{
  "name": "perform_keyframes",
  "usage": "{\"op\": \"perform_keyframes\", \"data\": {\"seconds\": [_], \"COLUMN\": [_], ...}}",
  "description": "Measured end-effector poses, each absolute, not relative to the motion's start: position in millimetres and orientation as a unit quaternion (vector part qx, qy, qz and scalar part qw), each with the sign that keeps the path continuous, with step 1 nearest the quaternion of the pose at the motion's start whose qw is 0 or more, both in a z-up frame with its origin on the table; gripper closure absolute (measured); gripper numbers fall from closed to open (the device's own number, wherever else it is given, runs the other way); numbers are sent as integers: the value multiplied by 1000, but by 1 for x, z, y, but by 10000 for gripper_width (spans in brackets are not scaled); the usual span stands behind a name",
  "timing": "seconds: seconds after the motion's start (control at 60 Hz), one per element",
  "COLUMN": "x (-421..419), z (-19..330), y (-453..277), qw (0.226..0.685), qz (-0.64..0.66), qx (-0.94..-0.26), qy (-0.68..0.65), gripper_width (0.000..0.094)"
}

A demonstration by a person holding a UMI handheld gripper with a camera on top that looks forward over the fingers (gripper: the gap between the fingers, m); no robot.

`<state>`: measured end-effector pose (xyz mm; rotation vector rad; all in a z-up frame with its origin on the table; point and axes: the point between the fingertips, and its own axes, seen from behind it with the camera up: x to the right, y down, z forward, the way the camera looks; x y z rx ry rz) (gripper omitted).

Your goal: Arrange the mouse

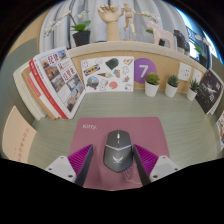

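Observation:
A grey and black computer mouse (117,149) lies on a mauve mouse mat (100,132) on the pale desk. It stands between my two fingers, pointing away from me. My gripper (116,158) is open: the magenta left pad (86,160) and right pad (145,160) flank the mouse, each with a small gap to its side. The mouse rests on the mat on its own.
A low wall runs behind the desk. Magazines (55,82) lean at the left of it, picture cards (107,72) and a purple "7" card (146,70) at the middle. Small potted plants (152,86) stand at the right. Wooden figures (128,20) stand on the shelf above.

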<state>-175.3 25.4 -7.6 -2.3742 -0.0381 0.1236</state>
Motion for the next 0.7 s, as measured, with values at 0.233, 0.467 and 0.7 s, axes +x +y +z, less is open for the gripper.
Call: {"op": "perform_keyframes", "data": {"seconds": [0.233,0.467,0.7], "x": [-167,-153,-158], "z": [67,183,227], "y": [5,-36,-83], "qw": [388,443,457], "qz": [13,-26,-28], "qx": [-921,-896,-889], "qy": [-13,7,25], "gripper_width": [92,89,90]}}
